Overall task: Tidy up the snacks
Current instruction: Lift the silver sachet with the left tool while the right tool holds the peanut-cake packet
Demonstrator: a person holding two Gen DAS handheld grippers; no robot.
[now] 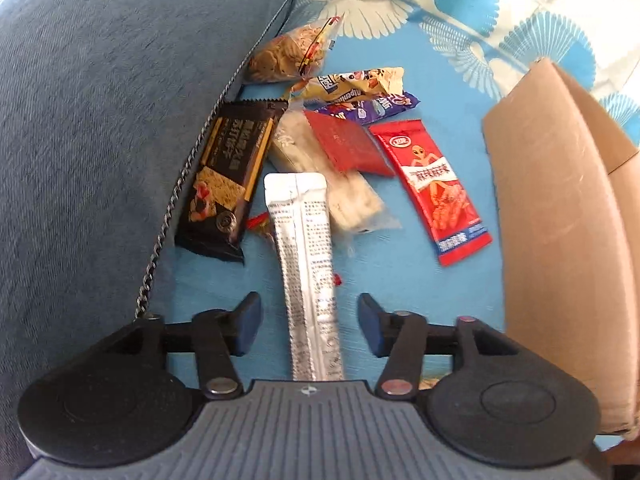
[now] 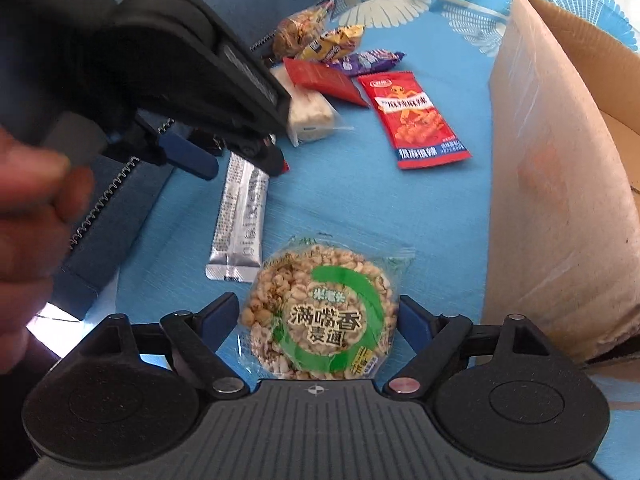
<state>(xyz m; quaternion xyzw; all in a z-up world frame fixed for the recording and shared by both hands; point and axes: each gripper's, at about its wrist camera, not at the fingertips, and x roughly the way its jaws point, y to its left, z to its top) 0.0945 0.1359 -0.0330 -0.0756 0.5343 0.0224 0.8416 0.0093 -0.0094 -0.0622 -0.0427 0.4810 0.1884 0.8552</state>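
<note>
Right gripper (image 2: 319, 322) first: its jaws stand wide with the round puffed-grain cake (image 2: 320, 312) between them. The right pad sits at the wrapper's edge, the left a touch off it; I can't tell whether they press. The cake lies on the blue patterned cloth (image 2: 400, 208), near the cardboard box (image 2: 560, 184).

Left gripper (image 1: 310, 322) is open, pads clear of the silver stick sachet (image 1: 304, 248), which lies lengthwise between them on the cloth. A hand (image 2: 32, 240) shows at the left edge of the right view.

Further out, the pile: black cracker pack (image 1: 224, 176) against the blue cushion (image 1: 120, 120), white rice bar (image 1: 320, 176) under a plain red packet (image 1: 348, 144), red spicy-strip packet (image 1: 436, 184) lying apart. Beyond, purple wrapper (image 1: 380, 106), yellow wrapper (image 1: 352, 84), clear bag of brown snacks (image 1: 288, 54).
</note>
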